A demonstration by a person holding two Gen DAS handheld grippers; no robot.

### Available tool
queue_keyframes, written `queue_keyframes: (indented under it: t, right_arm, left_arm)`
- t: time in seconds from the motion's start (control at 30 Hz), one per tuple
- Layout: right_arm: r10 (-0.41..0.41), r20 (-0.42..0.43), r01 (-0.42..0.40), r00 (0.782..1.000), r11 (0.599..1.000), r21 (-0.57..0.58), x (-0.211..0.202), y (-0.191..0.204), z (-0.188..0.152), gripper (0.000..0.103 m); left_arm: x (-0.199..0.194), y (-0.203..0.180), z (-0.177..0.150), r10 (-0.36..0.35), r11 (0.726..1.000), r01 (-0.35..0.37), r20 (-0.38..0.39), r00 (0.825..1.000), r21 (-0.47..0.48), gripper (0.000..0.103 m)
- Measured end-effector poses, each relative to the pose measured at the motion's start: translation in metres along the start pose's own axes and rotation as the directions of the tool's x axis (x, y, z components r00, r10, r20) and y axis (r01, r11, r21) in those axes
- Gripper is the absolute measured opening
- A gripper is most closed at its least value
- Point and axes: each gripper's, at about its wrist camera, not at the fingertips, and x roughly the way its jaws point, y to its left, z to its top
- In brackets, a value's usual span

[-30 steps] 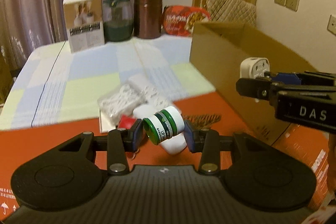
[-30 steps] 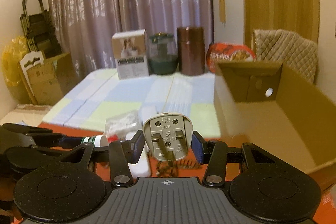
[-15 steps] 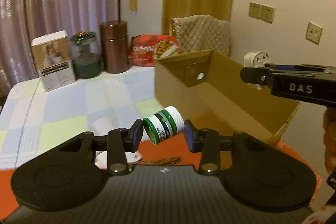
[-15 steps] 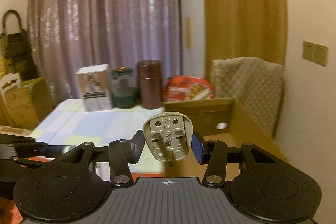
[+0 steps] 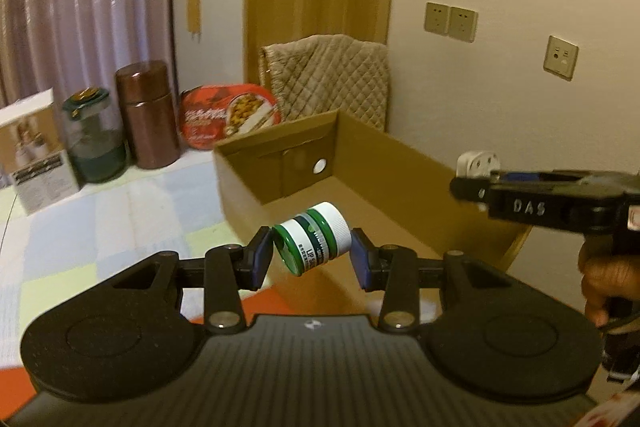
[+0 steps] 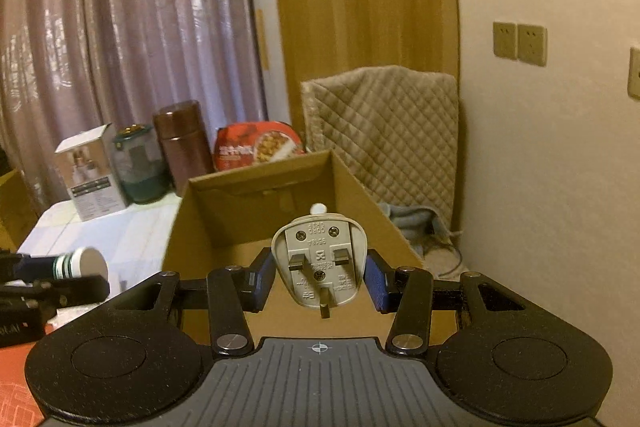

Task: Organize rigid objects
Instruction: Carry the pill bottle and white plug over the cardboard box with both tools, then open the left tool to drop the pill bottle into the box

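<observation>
Left hand-held gripper (image 5: pixel 312 254) — jar (image 5: pixel 314 242) ("LIP"), plug (image 6: pixel 320 264)

A: where's everything sitting?
B: cardboard box (image 5: pixel 372 167) is on the right of the table (image 5: pixel 120 211). Tin (image 5: pixel 228 115) is right behind it, then canister (image 5: pixel 146 115), jar (image 5: pixel 94 139) and carton (image 5: pixel 32 155) run leftward along the back.

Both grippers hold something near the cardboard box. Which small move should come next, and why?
Probably carry both a little forward over the open cardboard box before releasing: the left gripper holds the green-and-white jar near its front edge, the right gripper the plug adapter.
</observation>
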Motion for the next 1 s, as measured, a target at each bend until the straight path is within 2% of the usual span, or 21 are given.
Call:
queue_keyframes:
  t: [0.2,0.4,0.7,0.8,1.0]
  right_arm:
    - [-0.021,-0.029,0.022,0.999,0.999,0.047,0.014,-0.022,0.0,0.045]
    - [-0.011,-0.065,0.016,0.998,0.998,0.068,0.021,-0.03,-0.004,0.045]
    - [-0.008,-0.091,0.015,0.996,0.997,0.079,0.027,-0.035,-0.006,0.044]
    - [-0.007,-0.092,0.014,0.996,0.997,0.08,0.028,-0.034,-0.006,0.044]
    - [-0.002,-0.097,0.01,0.995,0.996,0.086,0.028,-0.033,-0.008,0.045]
  left_arm:
    - [0.033,-0.019,0.011,-0.041,0.998,0.043,-0.03,0.999,0.047,0.036]
    - [0.068,-0.031,0.008,-0.029,0.996,0.037,-0.091,0.995,0.084,0.036]
    - [0.091,-0.033,0.001,-0.027,0.996,0.038,-0.133,0.991,0.078,0.037]
    - [0.092,-0.031,0.002,-0.004,0.997,0.013,-0.122,0.993,0.07,0.054]
    - [0.079,-0.02,0.005,0.02,0.999,-0.017,-0.087,0.996,0.037,0.054]
